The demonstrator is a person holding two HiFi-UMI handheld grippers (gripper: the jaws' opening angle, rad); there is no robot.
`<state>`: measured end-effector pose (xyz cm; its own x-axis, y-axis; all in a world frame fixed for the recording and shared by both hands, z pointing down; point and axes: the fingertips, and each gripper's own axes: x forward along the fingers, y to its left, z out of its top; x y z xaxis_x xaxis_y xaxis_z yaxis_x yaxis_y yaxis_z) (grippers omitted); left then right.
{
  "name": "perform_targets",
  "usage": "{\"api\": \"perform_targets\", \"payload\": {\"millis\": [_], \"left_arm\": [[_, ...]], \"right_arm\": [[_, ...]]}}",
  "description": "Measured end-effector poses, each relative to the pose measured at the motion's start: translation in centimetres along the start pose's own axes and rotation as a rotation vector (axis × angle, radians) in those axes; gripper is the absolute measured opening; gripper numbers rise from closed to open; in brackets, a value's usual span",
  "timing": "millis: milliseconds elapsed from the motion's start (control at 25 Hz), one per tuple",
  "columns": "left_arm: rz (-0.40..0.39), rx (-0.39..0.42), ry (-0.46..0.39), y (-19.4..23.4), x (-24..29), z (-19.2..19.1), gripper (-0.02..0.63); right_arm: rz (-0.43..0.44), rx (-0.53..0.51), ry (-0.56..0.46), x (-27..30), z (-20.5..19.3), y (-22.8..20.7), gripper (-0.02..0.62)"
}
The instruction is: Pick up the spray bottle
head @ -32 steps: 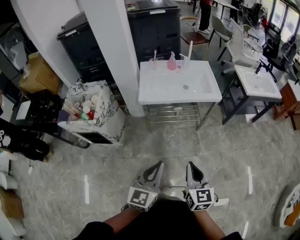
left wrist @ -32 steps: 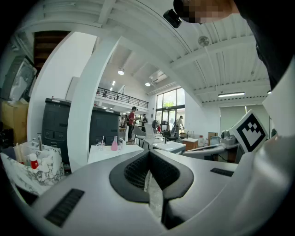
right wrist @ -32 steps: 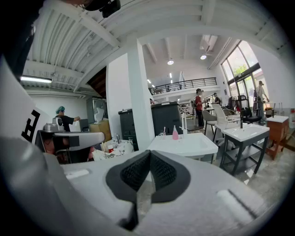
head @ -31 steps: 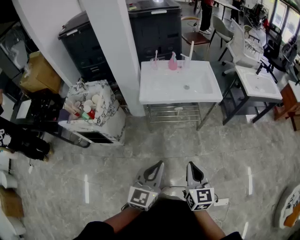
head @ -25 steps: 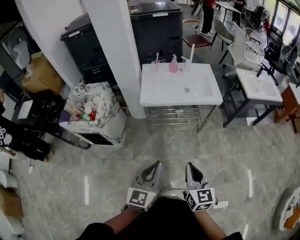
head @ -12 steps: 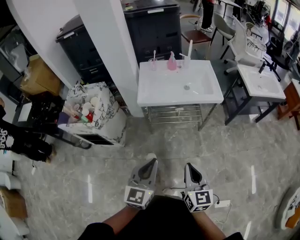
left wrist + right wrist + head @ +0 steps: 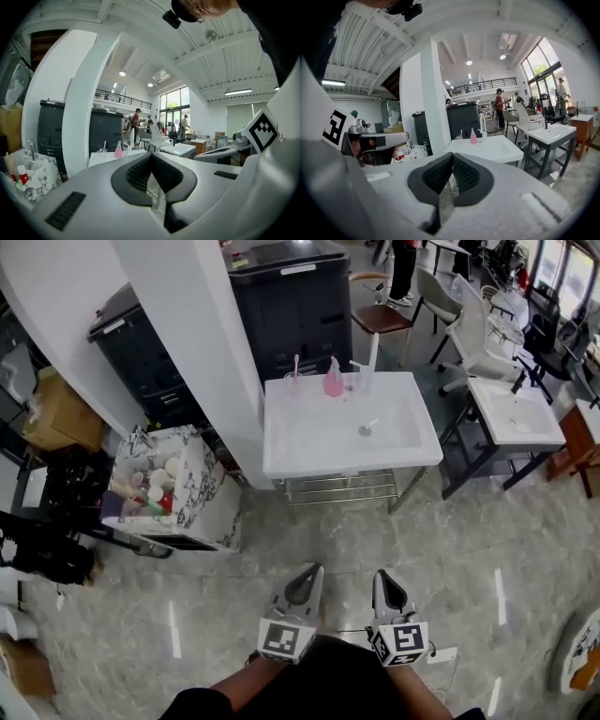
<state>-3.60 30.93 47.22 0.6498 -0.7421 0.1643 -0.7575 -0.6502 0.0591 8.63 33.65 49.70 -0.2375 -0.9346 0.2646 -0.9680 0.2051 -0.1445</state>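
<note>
The pink plastic spray bottle (image 7: 333,379) stands at the back edge of the white washbasin surface (image 7: 309,451), between clear cups (image 7: 294,387). The left gripper (image 7: 309,570) and right gripper (image 7: 382,575), fingers closed and empty, are well short of it; arriving unopened risks toppling it.

Glossy stone-look floor (image 7: 337,540); smooth sink (image 7: 281,463), seemingly ceramic; translucent plastic spray bottle (image 7: 333,381).

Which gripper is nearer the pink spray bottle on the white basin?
Left, marginally. Both hang far short of the pink spray bottle: left gripper nearly in line with it, right gripper further to its right.
</note>
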Motion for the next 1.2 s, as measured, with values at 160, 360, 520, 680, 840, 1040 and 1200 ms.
{"api": "perform_targets", "payload": {"millis": [160, 360, 520, 680, 840, 1040, 1200], "left_arm": [[-0.016, -0.041, -0.013, 3.5, 3.6, 2.1, 0.016], [-0.035, -0.069, -0.017, 9.0, 7.3, 3.0, 0.015], [-0.079, -0.046, -0.008, 13.0, 9.7, 2.1, 0.016], [-0.059, -0.117, -0.02, 17.1, 12.2, 3.7, 0.017], [-0.086, -0.085, -0.015, 20.6, 14.5, 3.2, 0.017], [-0.106, -0.08, -0.026, 23.6, 16.3, 3.3, 0.015], [-0.105, -0.057, -0.035, 24.9, 17.2, 3.0, 0.017]], "right_arm": [[-0.018, -0.021, 0.015, 4.6, 2.3, -0.5, -0.002], [-0.081, -0.058, 0.046, 11.2, 4.2, -1.4, -0.002], [-0.096, -0.062, 0.056, 16.8, 5.6, -1.4, -0.002], [-0.117, -0.087, 0.06, 21.2, 7.1, -1.1, -0.002], [-0.136, -0.092, 0.071, 24.6, 7.5, -0.8, -0.002], [-0.154, -0.09, 0.097, 27.0, 7.4, -0.5, -0.002], [-0.155, -0.087, 0.113, 28.0, 7.0, -0.4, -0.002]]}}
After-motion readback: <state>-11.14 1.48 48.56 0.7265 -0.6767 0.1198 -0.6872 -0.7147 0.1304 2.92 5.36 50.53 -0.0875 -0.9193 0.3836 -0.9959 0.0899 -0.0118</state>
